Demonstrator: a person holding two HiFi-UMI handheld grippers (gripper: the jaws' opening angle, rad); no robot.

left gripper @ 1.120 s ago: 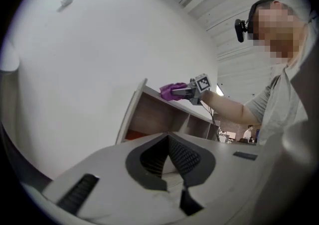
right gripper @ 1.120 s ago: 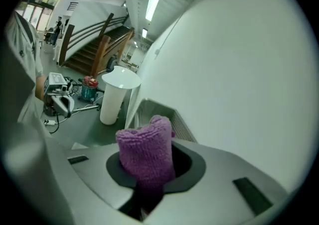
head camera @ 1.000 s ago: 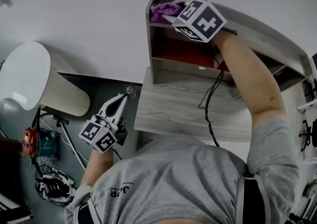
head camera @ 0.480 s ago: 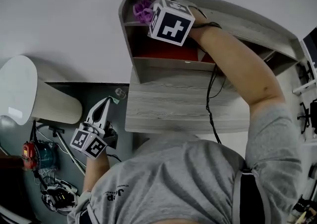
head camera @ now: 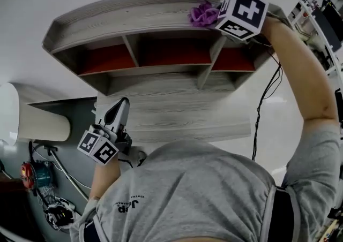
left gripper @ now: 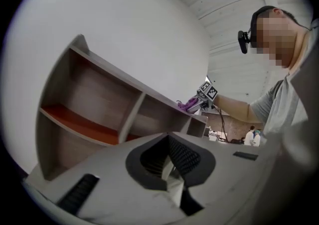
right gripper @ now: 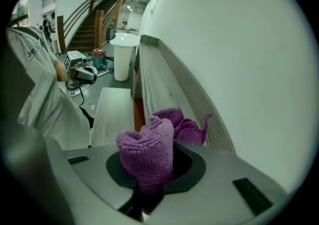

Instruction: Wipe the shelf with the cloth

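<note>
My right gripper point(head camera: 214, 12) clamps the cloth point(head camera: 201, 15) atop the shelf point(head camera: 123, 19); my left gripper point(head camera: 120, 108), closed and empty, hangs below the shelf, beside the desk point(head camera: 203, 120).

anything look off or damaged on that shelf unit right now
Nothing stands out. The shelf looks intact, with no spill or break showing. The purple cloth sits bunched on its top board, clamped in the right gripper. The left gripper hangs low, shut on nothing.

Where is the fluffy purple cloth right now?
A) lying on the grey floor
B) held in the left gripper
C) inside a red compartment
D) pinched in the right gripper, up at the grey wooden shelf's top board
D: the fluffy purple cloth is clamped in the right gripper, up on the grey wooden shelf's top board.
</note>
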